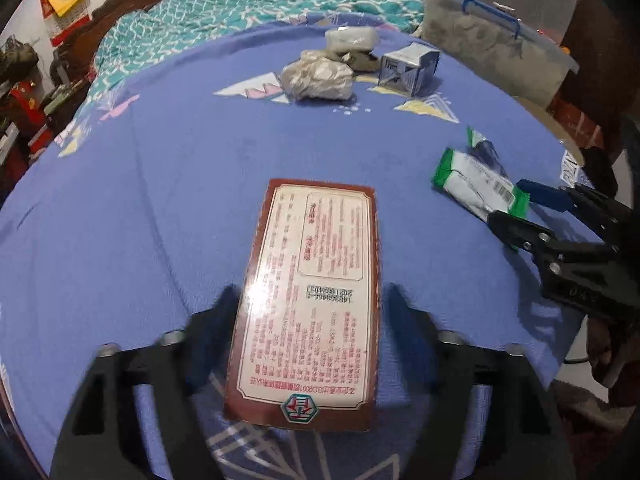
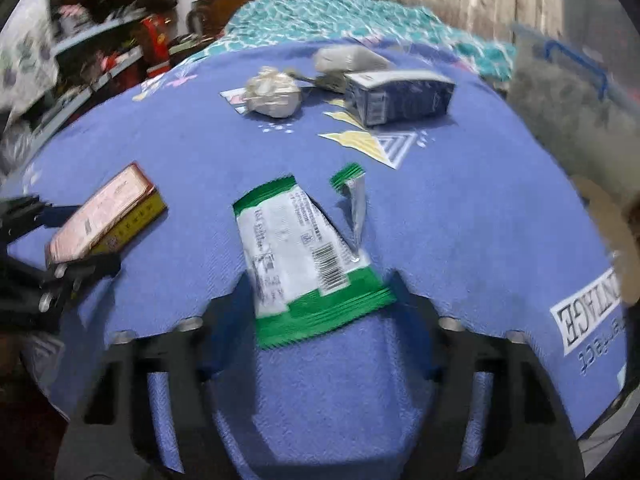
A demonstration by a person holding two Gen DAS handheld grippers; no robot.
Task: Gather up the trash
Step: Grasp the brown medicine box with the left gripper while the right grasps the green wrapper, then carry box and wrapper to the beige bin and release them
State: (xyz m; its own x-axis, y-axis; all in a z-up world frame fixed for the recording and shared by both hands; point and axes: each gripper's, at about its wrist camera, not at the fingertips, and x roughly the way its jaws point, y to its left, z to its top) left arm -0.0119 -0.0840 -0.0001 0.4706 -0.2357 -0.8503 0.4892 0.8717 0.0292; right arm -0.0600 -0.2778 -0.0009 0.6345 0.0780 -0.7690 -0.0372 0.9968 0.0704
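A flat red-brown printed box (image 1: 312,300) lies on the blue bedsheet (image 1: 140,200). My left gripper (image 1: 312,304) has both pads against the box's long sides, shut on it. The right wrist view shows the same box (image 2: 108,216) between the left gripper's fingers (image 2: 68,236). A green-and-white snack wrapper (image 2: 304,256) lies flat and uncrumpled between the fingers of my right gripper (image 2: 318,288). Its edges sit close to the pads, and the jaws stand open. In the left wrist view the right gripper (image 1: 520,212) straddles the wrapper's (image 1: 476,184) near end.
Further up the bed lie a torn green wrapper strip (image 2: 354,196), a crumpled paper ball (image 2: 274,94), a blue-and-white carton (image 2: 400,96) and a grey bundle (image 1: 352,38). A clear plastic bin (image 1: 500,40) stands at the far right. Cluttered shelves (image 2: 100,40) line the left.
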